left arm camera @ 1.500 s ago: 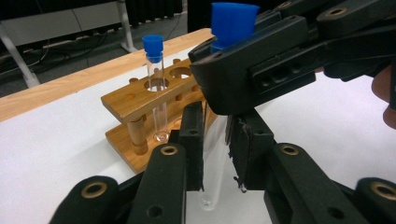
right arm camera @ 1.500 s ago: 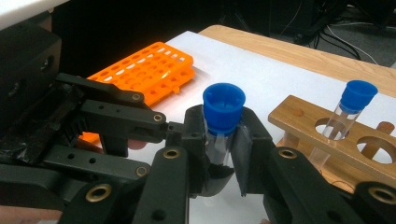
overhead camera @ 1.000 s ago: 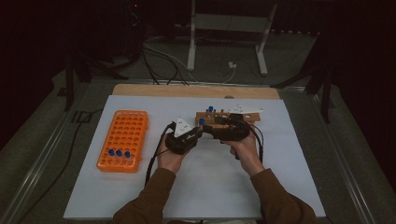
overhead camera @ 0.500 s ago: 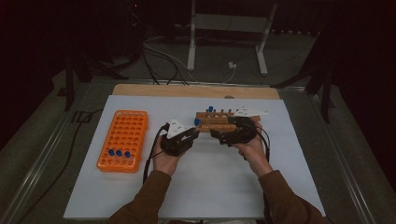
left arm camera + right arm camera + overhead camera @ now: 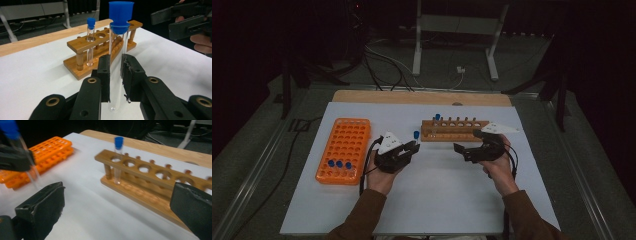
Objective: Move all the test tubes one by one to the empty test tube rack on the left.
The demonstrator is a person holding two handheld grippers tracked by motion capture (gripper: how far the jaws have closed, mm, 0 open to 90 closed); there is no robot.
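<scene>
Blue-capped clear tube [image 5: 117, 50], orange rack [image 5: 344, 150], brown wooden rack [image 5: 454, 130].

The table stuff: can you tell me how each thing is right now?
Left hand-held gripper: shut on a tube.
Held tube: upright, blue cap on, looks empty.
Right hand-held gripper: open, nothing between its jaws, which have just been opening.
Wooden rack: standing, one capped tube in an end hole.
Orange rack: three blue-capped tubes in its near row.

- Dim overall in the high view; dark surround, white table [image 5: 452, 190] lit evenly from above, soft faint shadows.
- Sharp in the left gripper view; near fingers [image 5: 103, 75] slightly soft.
- Motion-blurred at upper left of the right gripper view; orange rack [image 5: 50, 150] smeared.
</scene>
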